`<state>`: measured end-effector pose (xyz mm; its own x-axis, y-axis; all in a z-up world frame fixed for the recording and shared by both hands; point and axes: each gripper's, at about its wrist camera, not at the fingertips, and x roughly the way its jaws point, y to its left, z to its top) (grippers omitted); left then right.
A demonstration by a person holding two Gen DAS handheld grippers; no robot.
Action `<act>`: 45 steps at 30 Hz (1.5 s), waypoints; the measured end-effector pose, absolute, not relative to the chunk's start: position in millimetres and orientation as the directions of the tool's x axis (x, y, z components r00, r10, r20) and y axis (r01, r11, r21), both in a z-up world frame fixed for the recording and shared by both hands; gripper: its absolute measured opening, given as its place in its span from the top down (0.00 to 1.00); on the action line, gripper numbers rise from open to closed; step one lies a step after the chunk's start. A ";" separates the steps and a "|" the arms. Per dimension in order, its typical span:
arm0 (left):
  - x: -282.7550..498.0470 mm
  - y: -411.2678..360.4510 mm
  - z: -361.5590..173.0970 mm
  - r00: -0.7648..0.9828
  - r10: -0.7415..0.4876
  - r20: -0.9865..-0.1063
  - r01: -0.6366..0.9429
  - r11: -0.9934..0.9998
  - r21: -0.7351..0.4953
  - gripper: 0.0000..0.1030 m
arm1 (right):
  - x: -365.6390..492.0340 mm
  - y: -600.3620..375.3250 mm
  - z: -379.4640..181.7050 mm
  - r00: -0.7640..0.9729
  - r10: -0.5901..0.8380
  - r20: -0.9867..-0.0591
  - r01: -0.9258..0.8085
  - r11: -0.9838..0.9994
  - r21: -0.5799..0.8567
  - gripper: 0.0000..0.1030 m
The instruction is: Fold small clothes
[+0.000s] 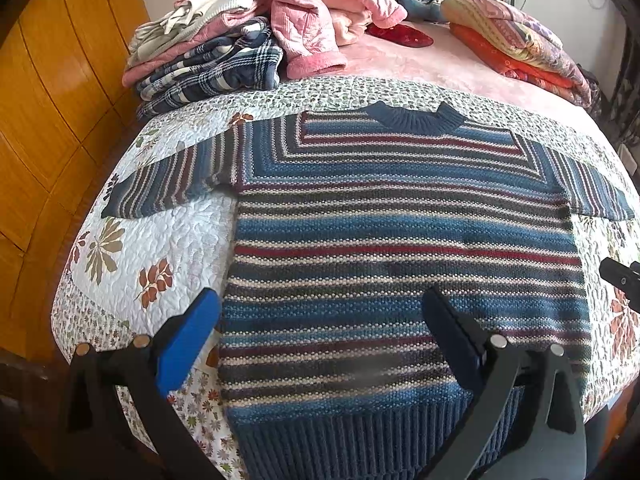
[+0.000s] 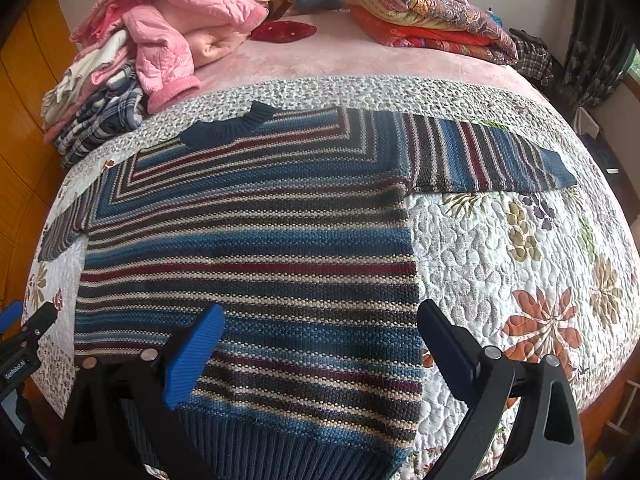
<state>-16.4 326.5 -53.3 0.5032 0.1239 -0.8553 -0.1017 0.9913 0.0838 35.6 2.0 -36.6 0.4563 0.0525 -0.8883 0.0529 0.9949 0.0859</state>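
Left to right, fast pass. At 9 o'clock in my left wrist view I see a wooden wardrobe wall (image 1: 52, 128). Next, at about 11, a clothes pile (image 1: 208, 56) sits on the bed: plaid, white and pink pieces, with a pink quilted jacket (image 1: 304, 20) slumped on top. No containers anywhere, just stacks.

Centre: the striped sweater (image 1: 400, 248) lies flat and face up on the floral quilt (image 1: 160, 240), navy collar (image 1: 416, 118) at 12, ribbed hem at 6, both sleeves spread out sideways. My left gripper (image 1: 320, 340) is wide open, holding nothing; its blue-padded finger sits by the sweater's left edge, the other finger over the lower body.

In the right wrist view my right gripper (image 2: 320, 344) is also wide open and empty, one finger over the sweater's lower body, the other just past its right edge over the quilt. At 8 to 9 there I see part of the left gripper's frame with a small white label (image 2: 16, 370); it looks like a brand name but I can't read it reliably.

Far right, at 1 o'clock, folded patterned blankets (image 2: 432, 20), a red cushion (image 2: 284, 31) near 12, and dark curtains (image 2: 592, 60) at 2.
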 end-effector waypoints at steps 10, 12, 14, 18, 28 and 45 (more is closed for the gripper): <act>-17.2 326.9 -52.9 0.504 0.125 -0.855 -0.102 0.991 0.084 0.03 | 36.5 5.0 -33.5 0.459 0.054 -0.887 0.050 0.995 0.087 0.05; -17.9 327.4 -53.6 0.502 0.124 -0.856 -0.103 0.991 0.084 0.03 | 36.5 5.1 -33.2 0.460 0.054 -0.886 0.050 0.995 0.086 0.05; -18.6 328.3 -54.0 0.502 0.125 -0.856 -0.103 0.991 0.084 0.03 | 36.5 4.6 -33.1 0.461 0.055 -0.886 0.050 0.995 0.087 0.05; -18.0 327.0 -53.6 0.503 0.125 -0.855 -0.100 0.991 0.086 0.03 | 36.5 4.3 -33.1 0.462 0.057 -0.885 0.049 0.995 0.090 0.05; -5.2 317.2 -62.6 0.481 0.129 -0.867 -0.088 0.991 0.099 0.03 | 47.0 -17.1 -39.2 0.465 0.080 -0.882 0.059 0.991 0.121 0.04; 122.4 197.5 -76.9 0.543 -0.032 -0.839 -0.001 0.999 -0.038 0.03 | 185.0 -364.4 -92.9 0.372 -0.089 -0.924 0.510 0.852 0.123 0.06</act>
